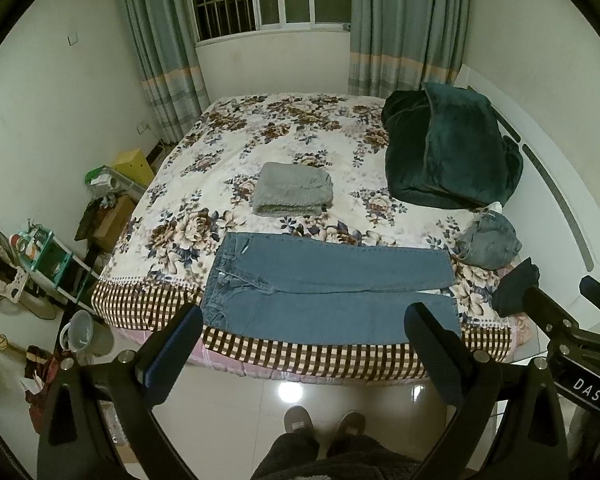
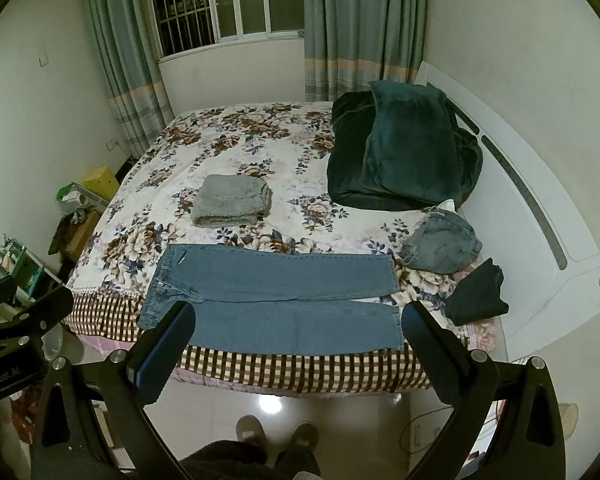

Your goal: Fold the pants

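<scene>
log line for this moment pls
stage: pre-grasp | jeans: flat on bed, unfolded | left gripper: open, empty | right gripper: open, empty

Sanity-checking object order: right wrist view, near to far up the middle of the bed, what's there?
Jeans laid flat at the near edge → folded grey towel → window behind the bed.

The left claw [image 1: 304, 344] has two black fingers with dark blue pads [image 1: 168, 354], fixed on black arms with round silver screws [image 1: 126, 357]. The right claw [image 2: 298, 344] looks the same; in the left view its body carries white letters "DAS" [image 1: 588, 389]. The person wears dark fuzzy trousers [image 1: 300, 456] and grey slippers [image 1: 298, 420].
</scene>
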A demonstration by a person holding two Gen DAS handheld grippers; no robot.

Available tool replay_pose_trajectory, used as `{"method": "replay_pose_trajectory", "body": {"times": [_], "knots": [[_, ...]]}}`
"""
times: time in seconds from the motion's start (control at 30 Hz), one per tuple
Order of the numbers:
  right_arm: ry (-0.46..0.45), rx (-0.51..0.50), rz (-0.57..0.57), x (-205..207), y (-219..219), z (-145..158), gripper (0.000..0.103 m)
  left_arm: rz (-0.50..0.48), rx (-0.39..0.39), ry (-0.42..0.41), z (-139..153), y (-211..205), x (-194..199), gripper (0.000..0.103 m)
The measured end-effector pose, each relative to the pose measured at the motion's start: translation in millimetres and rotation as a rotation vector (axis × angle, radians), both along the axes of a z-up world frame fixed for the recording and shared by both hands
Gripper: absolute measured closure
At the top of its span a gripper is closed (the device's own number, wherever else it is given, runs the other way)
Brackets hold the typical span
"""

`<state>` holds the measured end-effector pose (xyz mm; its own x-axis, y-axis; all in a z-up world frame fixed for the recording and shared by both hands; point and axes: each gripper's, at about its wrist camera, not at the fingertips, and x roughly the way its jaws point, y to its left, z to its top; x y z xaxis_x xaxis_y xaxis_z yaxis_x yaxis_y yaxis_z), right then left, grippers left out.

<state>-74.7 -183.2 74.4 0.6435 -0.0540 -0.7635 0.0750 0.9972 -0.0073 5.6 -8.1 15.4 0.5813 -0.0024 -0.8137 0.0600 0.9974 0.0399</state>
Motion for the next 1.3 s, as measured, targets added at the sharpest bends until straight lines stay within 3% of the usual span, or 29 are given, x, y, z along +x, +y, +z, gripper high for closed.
{"method": "replay_pose_trajectory", "body": {"times": [0.33, 1.3], "knots": [[0.003, 0.005, 0.013, 6, 22, 20, 0.000, -0.004, -0.002, 0.001, 0, 2, -3, 0.000], [-0.001, 0.010, 0.013, 3, 20, 18, 0.000, -0.005, -0.008, -0.002, 1, 7, -3, 0.000]]}}
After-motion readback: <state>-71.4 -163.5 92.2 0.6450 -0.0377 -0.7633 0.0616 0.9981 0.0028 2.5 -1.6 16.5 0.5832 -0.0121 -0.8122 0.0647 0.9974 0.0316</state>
